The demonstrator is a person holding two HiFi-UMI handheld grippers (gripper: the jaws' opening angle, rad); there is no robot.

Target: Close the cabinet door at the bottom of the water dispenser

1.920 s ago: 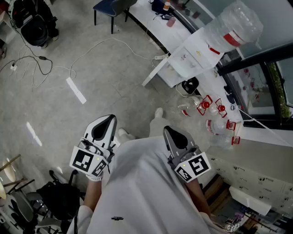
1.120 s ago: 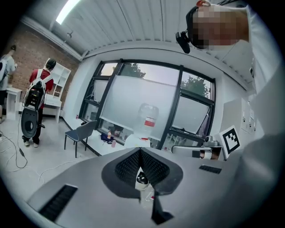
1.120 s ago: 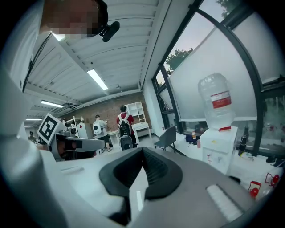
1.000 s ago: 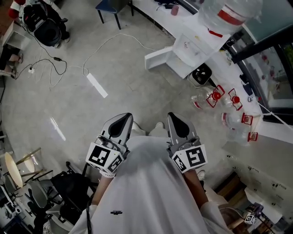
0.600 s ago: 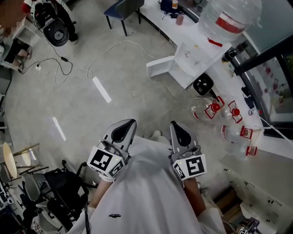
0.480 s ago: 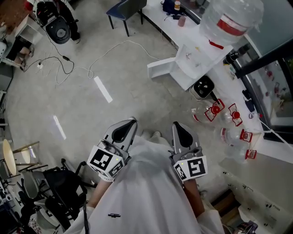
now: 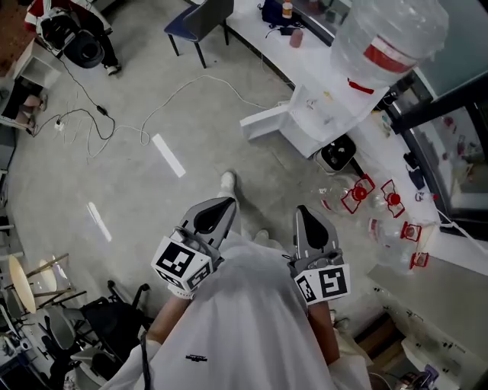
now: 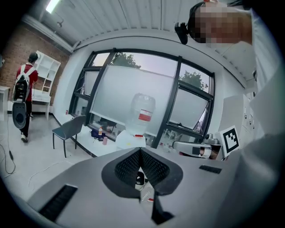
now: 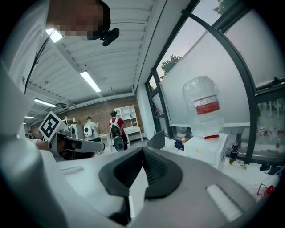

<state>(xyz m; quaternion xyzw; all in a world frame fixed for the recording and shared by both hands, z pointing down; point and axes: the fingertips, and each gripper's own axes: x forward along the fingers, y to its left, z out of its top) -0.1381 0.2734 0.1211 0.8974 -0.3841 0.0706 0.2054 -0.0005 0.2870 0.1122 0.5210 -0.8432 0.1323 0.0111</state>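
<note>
The cabinet door [image 7: 264, 122] is seen as a flat, smooth white panel, swung out from the foot of the water dispenser [image 7: 324, 103] and standing open. It lies ahead of both pairs of jaws and well apart from them. The dispenser is a white, boxy body, and a large bottle [image 7: 389, 34] of clear plastic with a red label is set upside down on top of it.

The left gripper [image 7: 222, 206] and the right gripper [image 7: 305, 215] are held side by side. Each is built of smooth grey shells with black, finely ridged pads and a cube of square markers. In both gripper views the jaws are pressed together with nothing between them.

Between the jaws and the door, grey mottled floor [image 7: 152, 190] is seen, and a pale shoe [image 7: 227, 181] just ahead of the left jaws. Ahead and to the right of the right jaws, clear empty bottles with red handles [image 7: 357, 190] are scattered beside the dispenser. A small black-and-white object [image 7: 336, 155] sits at its foot; its kind cannot be told. A long white table [image 7: 301, 61] runs beyond the dispenser under the dark-framed windows. Far ahead and left of the left jaws, a dark chair [image 7: 200, 17] is placed, and a thin white cable [image 7: 183, 80] is trailed across the floor. A person in a red top [image 8: 23, 89] is seen far to the left in the left gripper view.
</note>
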